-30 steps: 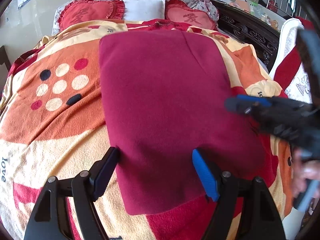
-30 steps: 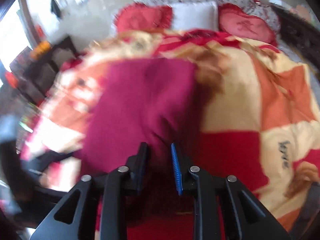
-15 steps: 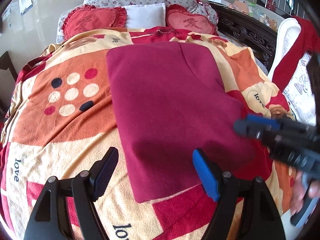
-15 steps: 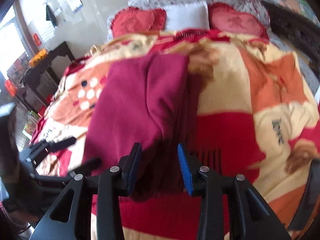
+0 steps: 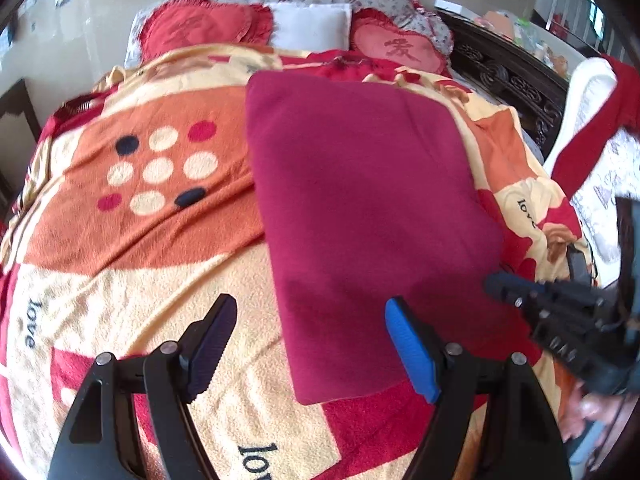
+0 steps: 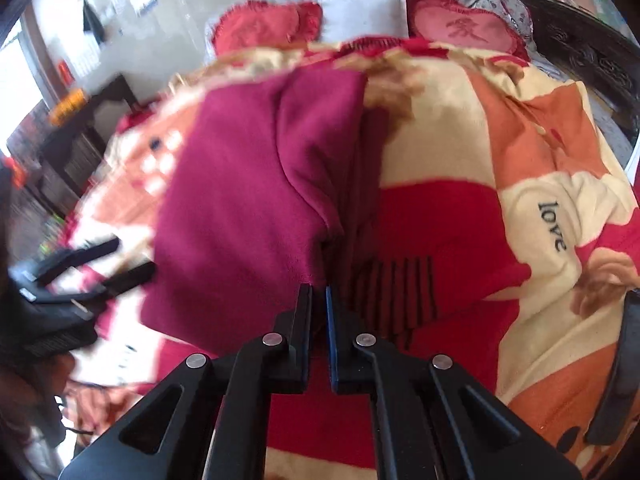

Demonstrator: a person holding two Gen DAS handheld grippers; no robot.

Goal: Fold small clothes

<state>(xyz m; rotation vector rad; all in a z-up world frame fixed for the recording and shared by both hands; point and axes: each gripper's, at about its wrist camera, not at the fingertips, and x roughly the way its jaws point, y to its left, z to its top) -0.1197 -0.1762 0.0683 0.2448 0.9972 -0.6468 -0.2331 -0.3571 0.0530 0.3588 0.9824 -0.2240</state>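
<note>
Blanket printed "love" several times. Left tool gapes above the folded cloth. Right tool has just closed, pinching the cloth's near corner.

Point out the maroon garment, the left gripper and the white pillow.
Maroon garment (image 5: 368, 216), left wrist view, middle of its folded top face.
Left gripper (image 5: 310, 346), left wrist view, midway between its open fingertips.
White pillow (image 5: 310, 26), left wrist view, centre of its front.

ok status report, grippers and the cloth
Left gripper open above the folded maroon fleece garment. Right gripper just closed at its right edge; grip unclear. Nothing in the way.
</note>
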